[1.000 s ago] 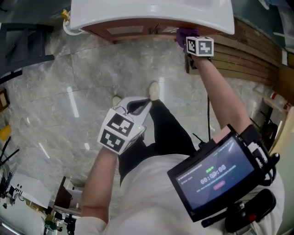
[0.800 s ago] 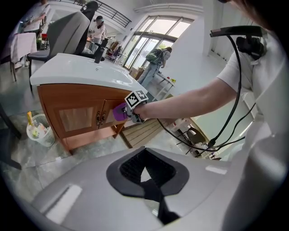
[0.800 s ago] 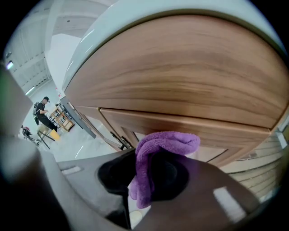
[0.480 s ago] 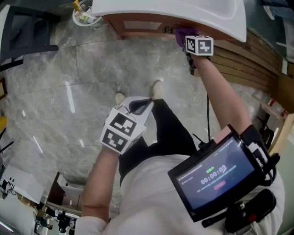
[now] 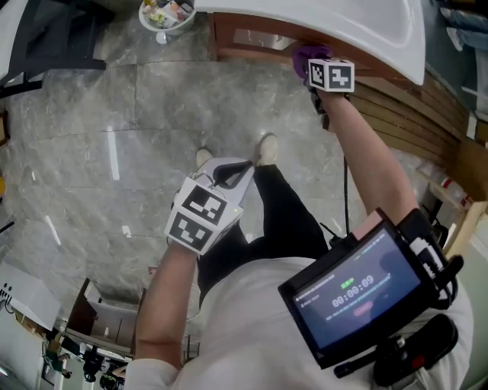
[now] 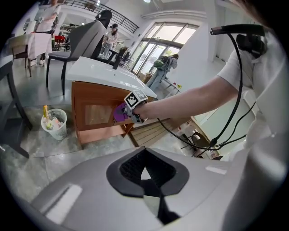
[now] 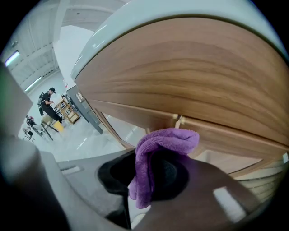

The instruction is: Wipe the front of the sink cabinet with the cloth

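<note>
The sink cabinet (image 5: pixel 255 39) has a wooden front under a white basin (image 5: pixel 343 23) at the top of the head view. My right gripper (image 5: pixel 311 67) is shut on a purple cloth (image 5: pixel 305 55), which it holds against that front. In the right gripper view the folded cloth (image 7: pixel 156 149) sticks out between the jaws, up against the wood panel (image 7: pixel 194 76). My left gripper (image 5: pixel 242 169) hangs shut with nothing in it near the person's legs, well back from the cabinet. Its view shows the cabinet (image 6: pixel 92 113) and the cloth (image 6: pixel 120 112) ahead.
A white waste bin (image 5: pixel 164 14) with rubbish stands on the marble floor left of the cabinet, also in the left gripper view (image 6: pixel 54 124). Wooden slats (image 5: pixel 412 107) lie to the right. Chairs (image 6: pixel 86 38) and people stand beyond the basin.
The head view has swung, so cabinet and bin sit further right. The right gripper with the cloth now lies nearer the cabinet's left end. The left gripper has barely moved.
</note>
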Tool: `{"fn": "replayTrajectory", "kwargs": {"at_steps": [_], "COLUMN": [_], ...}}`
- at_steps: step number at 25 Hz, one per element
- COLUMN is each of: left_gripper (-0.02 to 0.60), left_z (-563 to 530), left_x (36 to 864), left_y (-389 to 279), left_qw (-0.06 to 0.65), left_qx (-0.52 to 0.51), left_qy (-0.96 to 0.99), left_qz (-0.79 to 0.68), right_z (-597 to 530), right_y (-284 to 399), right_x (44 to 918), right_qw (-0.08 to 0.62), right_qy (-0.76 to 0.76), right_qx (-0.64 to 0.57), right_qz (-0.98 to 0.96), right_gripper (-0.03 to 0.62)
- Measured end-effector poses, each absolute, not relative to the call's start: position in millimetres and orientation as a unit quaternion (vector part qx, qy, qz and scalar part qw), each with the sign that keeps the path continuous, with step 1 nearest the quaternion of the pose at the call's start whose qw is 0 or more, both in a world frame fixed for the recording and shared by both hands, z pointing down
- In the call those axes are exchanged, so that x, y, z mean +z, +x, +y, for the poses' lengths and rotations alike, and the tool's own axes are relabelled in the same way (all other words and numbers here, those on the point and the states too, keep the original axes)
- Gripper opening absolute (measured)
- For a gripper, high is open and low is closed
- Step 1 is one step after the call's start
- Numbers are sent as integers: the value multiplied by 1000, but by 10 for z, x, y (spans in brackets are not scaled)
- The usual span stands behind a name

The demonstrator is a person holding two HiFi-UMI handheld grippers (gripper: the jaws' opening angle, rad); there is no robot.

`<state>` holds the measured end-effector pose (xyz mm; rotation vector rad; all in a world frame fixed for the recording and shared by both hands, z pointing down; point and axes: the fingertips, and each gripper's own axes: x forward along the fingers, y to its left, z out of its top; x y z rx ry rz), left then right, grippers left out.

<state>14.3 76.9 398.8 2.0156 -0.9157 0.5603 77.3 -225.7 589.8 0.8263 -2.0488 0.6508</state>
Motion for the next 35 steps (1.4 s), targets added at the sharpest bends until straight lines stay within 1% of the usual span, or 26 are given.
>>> {"fn": "replayTrajectory", "kwargs": {"at_steps": [9,17,26,31,35], "left_gripper": [5,5,5,5,5], "left_z": [1021,1256,1456,1519,1540], "left_x": [3994,4032,4089,4122,4142], "left_y": [-209,-587,-815,-917,-893], "left_qw": [424,429,436,438,437], "left_qx": [211,203,191,191,194], "left_qy": [793,781,776,773,778], "left_qz": [-383,-405,-414,-417,-407], "right_z": [-2122,-1911,-1706,-1599,-1436], "right_y": [111,-669,-1365,-1602,-1522], "right_x": [5939,5981,5931,5888,5850], "right_qw": [409,412,408,384,371], "right_qy": [308,277,245,236,236], "right_qx": [252,242,230,243,262], "right_qz": [-821,-834,-849,-859,-859], "right_gripper": [72,72,72,72,72]}}
